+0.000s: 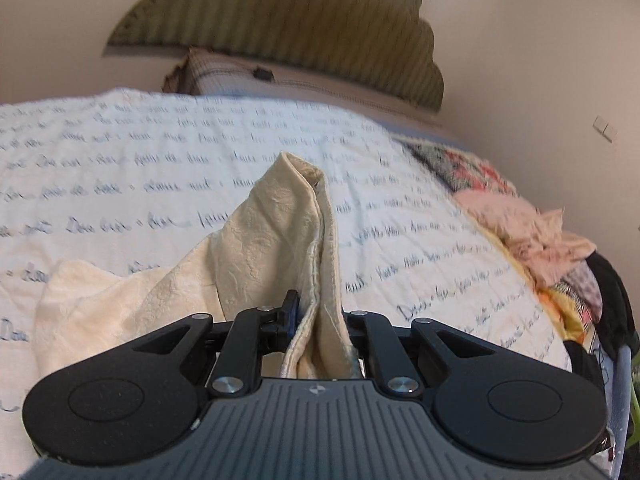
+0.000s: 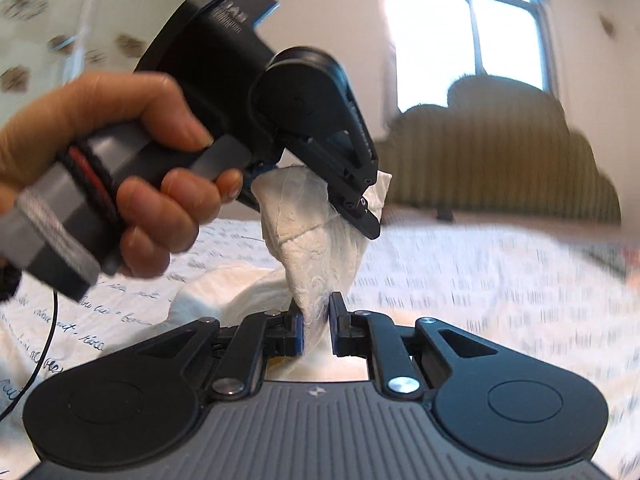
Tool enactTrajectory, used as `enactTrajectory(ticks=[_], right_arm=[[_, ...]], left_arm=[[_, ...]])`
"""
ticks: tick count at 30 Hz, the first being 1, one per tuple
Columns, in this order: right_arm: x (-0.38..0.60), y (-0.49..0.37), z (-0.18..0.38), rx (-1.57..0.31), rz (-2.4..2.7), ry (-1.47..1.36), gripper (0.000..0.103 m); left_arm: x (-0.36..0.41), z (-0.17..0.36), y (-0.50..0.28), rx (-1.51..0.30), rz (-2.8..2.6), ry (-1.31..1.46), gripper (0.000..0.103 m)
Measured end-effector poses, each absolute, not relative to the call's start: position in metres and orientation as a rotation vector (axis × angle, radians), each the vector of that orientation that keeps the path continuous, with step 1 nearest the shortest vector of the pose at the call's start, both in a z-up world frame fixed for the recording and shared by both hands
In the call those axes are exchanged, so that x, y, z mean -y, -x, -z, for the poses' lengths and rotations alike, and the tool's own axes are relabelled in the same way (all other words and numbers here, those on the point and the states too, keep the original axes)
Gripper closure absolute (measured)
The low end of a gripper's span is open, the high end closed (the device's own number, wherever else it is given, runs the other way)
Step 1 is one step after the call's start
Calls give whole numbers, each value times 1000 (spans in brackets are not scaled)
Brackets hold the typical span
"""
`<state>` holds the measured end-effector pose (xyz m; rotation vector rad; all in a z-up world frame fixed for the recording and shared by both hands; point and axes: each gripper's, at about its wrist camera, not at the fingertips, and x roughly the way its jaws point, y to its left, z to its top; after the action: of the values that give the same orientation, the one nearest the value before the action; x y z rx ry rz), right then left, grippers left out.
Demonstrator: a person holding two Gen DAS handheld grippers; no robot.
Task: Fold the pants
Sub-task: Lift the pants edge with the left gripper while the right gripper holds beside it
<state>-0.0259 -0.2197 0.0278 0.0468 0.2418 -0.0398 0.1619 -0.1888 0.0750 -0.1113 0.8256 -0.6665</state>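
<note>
Your left gripper (image 1: 318,320) is clenched on a fold of the cream pants (image 1: 276,240), which rise in a ridge toward 12 o'clock from its jaws. In the right wrist view, your right gripper (image 2: 316,322) also pinches the pants (image 2: 316,248); the cloth stretches up to the left gripper (image 2: 352,200), held by your left hand (image 2: 120,160) at 10 o'clock. The rest trails onto the script-printed bedspread (image 1: 160,152). A pile of clothes (image 1: 532,236) lies at 3 o'clock, a padded headboard (image 1: 288,20) at 12.
</note>
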Motion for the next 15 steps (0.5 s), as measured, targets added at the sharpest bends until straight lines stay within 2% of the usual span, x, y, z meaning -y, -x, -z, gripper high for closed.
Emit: enactTrajectory(ticks=[4,5,6,9,11,13,15], right_arm=[[247,21,-9,-305,41,-218,91],[253,20,-5,-320,38,-257,91],[260,19,-1,-332,36,-305,91],[272,15,10,-363,31,-416,90],[277,16,14,-372,33,-445,80],[283,17,17,-381,53,-459,62],[287,17,20,-389,51,-488,60]], left_arm=[[219,-49,-166,-856,668,39,89],[226,-44,-166,-859,675,17,86],[230,-39,-167,-867,684,9,77],[236,-32,-171,-918,701,43,68],[234,-33,-173,-928,705,57,66],[227,-38,-173,-917,728,88,60],[215,-48,-172,-860,755,146,36]])
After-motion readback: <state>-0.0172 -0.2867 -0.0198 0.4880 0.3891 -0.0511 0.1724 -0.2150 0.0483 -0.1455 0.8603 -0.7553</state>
